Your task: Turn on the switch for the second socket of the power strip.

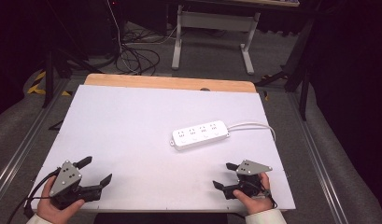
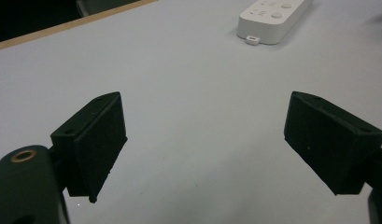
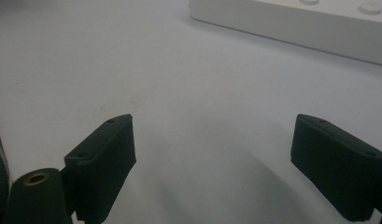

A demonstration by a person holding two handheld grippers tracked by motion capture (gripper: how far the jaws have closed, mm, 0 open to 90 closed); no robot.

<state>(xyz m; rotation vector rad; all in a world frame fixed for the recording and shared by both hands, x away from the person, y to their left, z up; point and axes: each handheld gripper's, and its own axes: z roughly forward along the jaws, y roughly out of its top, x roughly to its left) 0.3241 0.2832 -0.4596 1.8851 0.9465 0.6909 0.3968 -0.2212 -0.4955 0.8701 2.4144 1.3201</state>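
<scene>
White power strip [image 1: 200, 135] at tabletop [image 1: 132, 121] centre; left tool [image 1: 96, 171] at 7 o'clock, right tool [image 1: 225, 175] at 5 o'clock, both wide open, empty.

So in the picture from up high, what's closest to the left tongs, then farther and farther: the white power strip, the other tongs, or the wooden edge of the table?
1. Power strip: mid-table, up and right of the left tongs.
2. Right tongs: near edge, far across to the right.
3. Wooden edge: the table's far side.

The first two are fairly close to call.
</scene>
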